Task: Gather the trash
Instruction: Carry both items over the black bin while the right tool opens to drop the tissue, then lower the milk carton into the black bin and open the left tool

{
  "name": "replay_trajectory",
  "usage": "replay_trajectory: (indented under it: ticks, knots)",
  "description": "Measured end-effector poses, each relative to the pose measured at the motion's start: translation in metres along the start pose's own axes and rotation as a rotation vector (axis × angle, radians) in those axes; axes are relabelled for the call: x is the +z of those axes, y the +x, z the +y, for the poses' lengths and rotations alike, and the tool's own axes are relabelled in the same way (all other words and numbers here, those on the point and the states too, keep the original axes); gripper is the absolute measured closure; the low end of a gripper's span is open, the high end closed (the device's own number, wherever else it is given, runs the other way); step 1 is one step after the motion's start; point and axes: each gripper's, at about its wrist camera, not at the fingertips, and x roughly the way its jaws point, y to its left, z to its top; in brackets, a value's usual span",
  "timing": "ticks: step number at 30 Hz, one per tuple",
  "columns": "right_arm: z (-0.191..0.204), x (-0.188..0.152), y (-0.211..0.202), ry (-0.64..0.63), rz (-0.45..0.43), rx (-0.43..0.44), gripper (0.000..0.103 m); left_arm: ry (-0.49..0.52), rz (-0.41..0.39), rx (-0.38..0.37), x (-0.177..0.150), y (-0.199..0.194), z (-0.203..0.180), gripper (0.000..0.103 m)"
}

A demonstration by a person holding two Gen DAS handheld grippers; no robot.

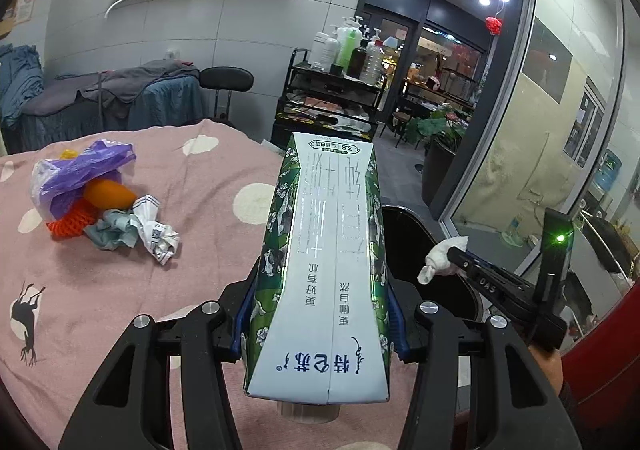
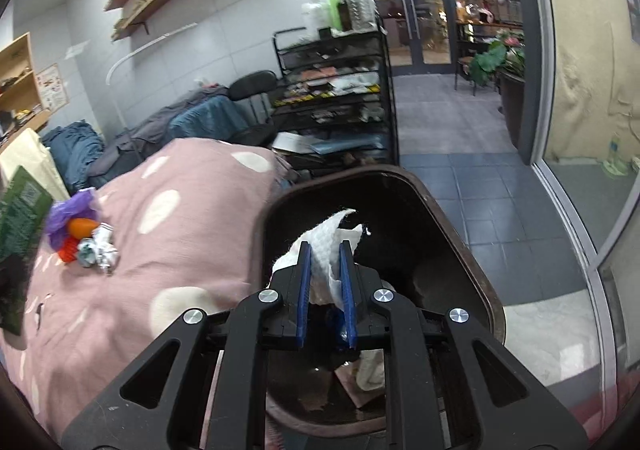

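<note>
I see the bed (image 1: 192, 282) under a pink dotted quilt; toward its far left corner one pile lies on it: purple bag (image 1: 80, 178), orange net (image 1: 70, 224), crumpled papers (image 1: 136, 232).

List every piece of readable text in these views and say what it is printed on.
"特仑苏": blue brand name on the white panel of the milk carton held in the left gripper.
"更好有机" and "更懂自然": small grey lines on that panel.
"3.8": in the outlined badge at the carton's far end.
"DAS": on the black body of the right gripper, seen from the left wrist.
Wall poster, exit sign and crumpled wrapper print: too small or blurred to read.
</note>
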Motion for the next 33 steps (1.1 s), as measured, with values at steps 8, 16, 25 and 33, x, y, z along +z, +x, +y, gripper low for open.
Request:
replay_trajectory:
  ticks: [8, 16, 25, 33]
  knots:
    - [-0.016, -0.017, 0.031, 0.045, 0.068, -0.041, 0.031, 0.037, 0.036, -0.038, -0.003, 0.019, -0.021, 0.052]
    - [-0.024, -0.022, 0.015, 0.084, 0.02, -0.048, 0.018, 0.057, 0.088, -0.077, -0.004, 0.04, -0.039, 0.052]
    - [-0.025, -0.011, -0.022, 0.07, -0.096, -0.114, 0.01, 0.098, 0.157, -0.124, -0.003, 0.07, -0.069, 0.052]
    - [-0.045, 0.002, -0.047, 0.13, -0.166, -0.18, 0.008, 0.106, 0.243, -0.137, -0.001, 0.104, -0.082, 0.052]
